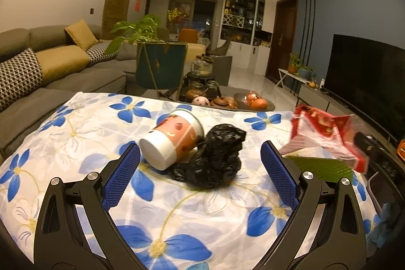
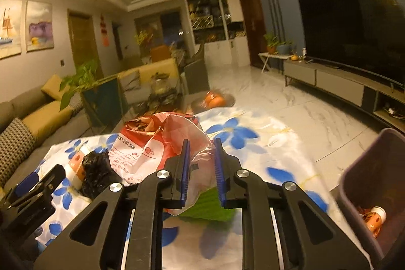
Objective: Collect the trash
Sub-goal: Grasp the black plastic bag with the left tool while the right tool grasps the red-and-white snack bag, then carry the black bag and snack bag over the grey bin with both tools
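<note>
Straight ahead in the left wrist view, the left gripper (image 1: 200, 161) hangs over the tabletop (image 1: 177, 224), which is covered by a white cloth with blue flowers, and its jaws stand wide with nothing between them. A tipped-over paper cup (image 1: 172, 141) lies just ahead, toward the left jaw, its long axis running from the white base near that jaw up and away to the rim. Its rim end touches a crumpled black plastic bag (image 1: 215, 158) that sits about midway between the jaws. Both lie within easy reach of this gripper, I judge, with open cloth in front of them. To the right, a red and white snack wrapper (image 1: 326, 136) is lifted off the cloth, above something green (image 1: 321, 166) that I cannot identify.

Turning to the right wrist view, the right gripper (image 2: 202, 168) has its jaws drawn narrow onto the clear edge of the snack wrapper (image 2: 152, 143), which bulges up and to the left ahead of them. The purple bin (image 2: 364, 184) stands at the lower right, beyond the tabletop edge, already holding a small bottle and other scraps. So the wrapper lies left of the bin, and the carry would go rightward across bare cloth and past the edge; nothing seems to stand in that path. The cup (image 2: 77, 163) and black bag (image 2: 96, 176) sit far left, nearer the left gripper (image 2: 33, 184).
</note>
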Demonstrator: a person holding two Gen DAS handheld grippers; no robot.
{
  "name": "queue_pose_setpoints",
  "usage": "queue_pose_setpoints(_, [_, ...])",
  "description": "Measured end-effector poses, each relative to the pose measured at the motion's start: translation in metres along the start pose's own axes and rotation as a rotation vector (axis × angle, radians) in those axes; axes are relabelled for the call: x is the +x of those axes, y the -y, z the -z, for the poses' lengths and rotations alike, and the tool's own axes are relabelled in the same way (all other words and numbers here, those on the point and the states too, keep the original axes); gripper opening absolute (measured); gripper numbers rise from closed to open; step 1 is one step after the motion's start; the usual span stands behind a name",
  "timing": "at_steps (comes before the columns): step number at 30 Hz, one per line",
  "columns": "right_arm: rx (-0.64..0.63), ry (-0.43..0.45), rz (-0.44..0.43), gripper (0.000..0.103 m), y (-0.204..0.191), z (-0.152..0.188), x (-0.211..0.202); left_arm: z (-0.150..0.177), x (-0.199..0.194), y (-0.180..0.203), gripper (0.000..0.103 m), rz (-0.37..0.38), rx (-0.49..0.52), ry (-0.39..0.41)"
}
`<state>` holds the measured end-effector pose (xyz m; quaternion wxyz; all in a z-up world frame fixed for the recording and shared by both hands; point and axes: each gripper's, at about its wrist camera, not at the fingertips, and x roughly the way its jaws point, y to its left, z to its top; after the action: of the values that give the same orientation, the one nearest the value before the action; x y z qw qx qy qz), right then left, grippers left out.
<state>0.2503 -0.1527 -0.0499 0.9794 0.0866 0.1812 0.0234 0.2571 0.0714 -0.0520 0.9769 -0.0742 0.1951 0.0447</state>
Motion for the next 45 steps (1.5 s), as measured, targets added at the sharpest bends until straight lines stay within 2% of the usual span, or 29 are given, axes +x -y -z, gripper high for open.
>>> queue_pose_setpoints(3, [0.014,0.022,0.014,0.019,0.009,0.0,-0.008,-0.005,0.011,0.012,0.09,0.019,0.02,-0.002])
queue_pose_setpoints(6, [0.023,0.023,0.013,0.019,0.014,0.001,-0.011,-0.006,0.028,0.022,0.08,0.0,0.062,-0.022])
queue_pose_setpoints(10, [0.021,0.024,0.017,0.019,0.018,0.003,-0.014,-0.002,0.054,0.028,0.064,-0.014,0.09,-0.095])
queue_pose_setpoints(14, [0.022,0.027,0.012,0.019,0.02,0.004,-0.016,0.0,0.063,0.03,0.054,-0.014,0.096,-0.126])
queue_pose_setpoints(17, [0.02,0.027,0.009,0.019,0.02,0.004,-0.017,0.004,0.067,0.032,0.041,-0.006,0.11,-0.143])
queue_pose_setpoints(18, [0.018,0.027,0.008,0.019,0.02,0.004,-0.018,0.004,0.068,0.032,0.031,-0.006,0.113,-0.148])
queue_pose_setpoints(22, [0.018,0.027,0.01,0.019,0.021,0.004,-0.019,0.006,0.069,0.033,0.007,0.008,0.123,-0.156])
queue_pose_setpoints(25, [0.018,0.028,0.013,0.019,0.022,0.004,-0.02,0.006,0.068,0.035,0.003,0.016,0.128,-0.156])
queue_pose_setpoints(33, [0.017,0.036,0.018,0.019,0.023,0.001,-0.025,0.008,0.053,0.035,0.001,0.02,0.114,-0.146])
queue_pose_setpoints(45, [0.018,0.077,0.035,0.019,0.031,-0.004,-0.059,0.009,-0.018,0.035,0.001,0.042,0.092,-0.083])
